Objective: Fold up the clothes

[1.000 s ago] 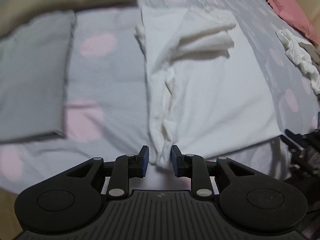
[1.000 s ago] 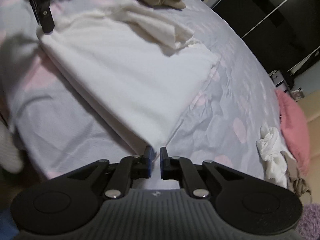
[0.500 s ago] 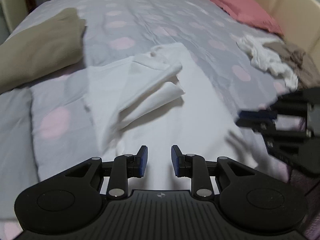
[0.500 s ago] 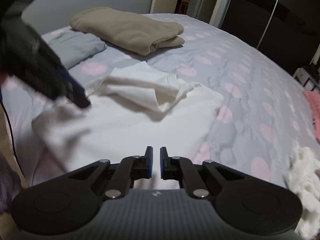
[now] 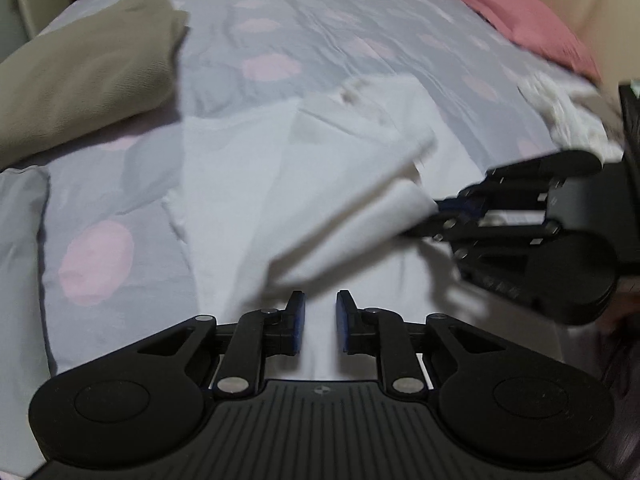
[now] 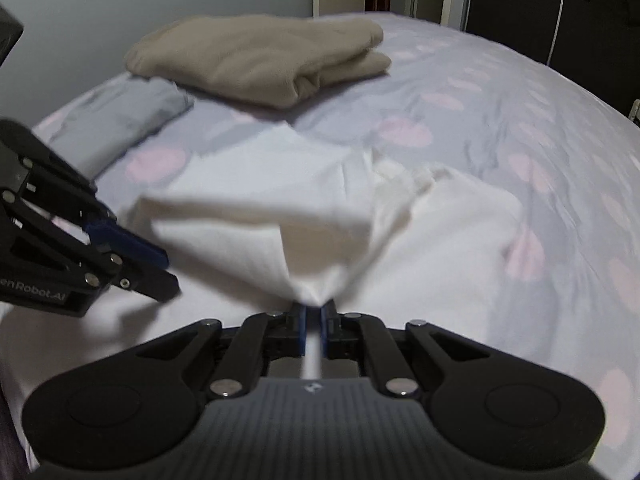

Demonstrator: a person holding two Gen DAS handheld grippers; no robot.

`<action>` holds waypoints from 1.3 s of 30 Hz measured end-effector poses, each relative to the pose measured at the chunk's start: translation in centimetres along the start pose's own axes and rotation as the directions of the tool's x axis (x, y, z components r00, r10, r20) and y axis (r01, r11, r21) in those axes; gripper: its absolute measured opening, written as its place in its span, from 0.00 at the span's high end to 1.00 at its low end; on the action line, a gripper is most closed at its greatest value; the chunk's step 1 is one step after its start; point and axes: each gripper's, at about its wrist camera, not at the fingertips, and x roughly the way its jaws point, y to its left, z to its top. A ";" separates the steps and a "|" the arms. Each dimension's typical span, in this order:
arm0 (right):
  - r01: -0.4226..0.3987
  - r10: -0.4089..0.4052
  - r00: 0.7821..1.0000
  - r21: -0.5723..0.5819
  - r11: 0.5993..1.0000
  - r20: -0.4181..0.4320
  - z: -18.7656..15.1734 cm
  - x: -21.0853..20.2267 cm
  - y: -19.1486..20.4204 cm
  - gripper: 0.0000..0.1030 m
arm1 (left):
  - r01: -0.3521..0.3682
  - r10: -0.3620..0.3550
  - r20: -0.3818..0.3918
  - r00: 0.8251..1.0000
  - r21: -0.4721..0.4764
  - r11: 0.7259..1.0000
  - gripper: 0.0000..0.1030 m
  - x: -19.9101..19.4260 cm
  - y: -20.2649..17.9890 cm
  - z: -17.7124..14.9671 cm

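1. In the left wrist view, our left gripper (image 5: 320,322) hangs just above the white garment (image 5: 256,200), which lies spread on the bed (image 5: 320,32). Its jaws are closing with a narrow gap left, and we judge that the pads are not yet pressing on cloth; white fabric shows beneath them, not clearly between. Our right gripper (image 5: 444,214) reaches in from the right with a lifted corner of the garment pinched at its tips.

2. In the same view the bed cover is grey with soft pink dots and is lightly wrinkled. A folded tan garment (image 5: 80,76) sits at upper left, a pink pillow (image 5: 520,12) at the far right, and a crumpled white heap (image 5: 568,112) sits near it.

3. In the right wrist view, our right gripper (image 6: 314,312) is clamped on a gathered point of the white garment (image 6: 260,216), which fans up from the jaws in a loose cone. The left gripper (image 6: 132,248) stands near its left edge.

4. The cloth looks thin, light and limp, finely ribbed and matte. We expect it to sag and crease wherever unsupported, so corners and hems are the places to take hold, both at once, to keep the fold line straight.

5. The tan stack (image 6: 264,60) looks thicker and fleecy; a flat grey folded piece (image 6: 120,120) lies beside it.
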 end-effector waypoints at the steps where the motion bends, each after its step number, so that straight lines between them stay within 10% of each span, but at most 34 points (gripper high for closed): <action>1: -0.011 0.010 1.000 0.011 1.000 0.020 0.4 0.4 0.0 0.93 | -0.012 0.012 0.010 1.000 -0.011 1.000 0.84 -0.1 0.4 0.1; 11: -0.098 0.086 0.992 0.132 0.986 0.095 3.2 4.8 -1.0 0.93 | 0.030 -0.026 0.030 0.999 -0.144 0.989 0.85 0.1 3.8 1.0; 23: -0.166 0.147 0.983 0.208 0.964 0.107 6.5 8.1 -2.6 0.91 | -0.098 0.106 0.024 0.994 -0.220 0.971 0.81 0.3 6.5 2.1; 32: -0.196 0.150 0.974 0.304 0.932 0.170 6.2 5.4 -3.9 0.81 | -0.107 0.136 0.171 0.976 -0.168 0.980 0.69 -2.2 4.2 3.3; 39: -0.072 0.034 0.990 0.288 0.955 0.137 4.8 2.4 -4.0 0.81 | -0.049 0.075 0.225 0.971 -0.118 0.992 0.72 -1.3 2.4 5.9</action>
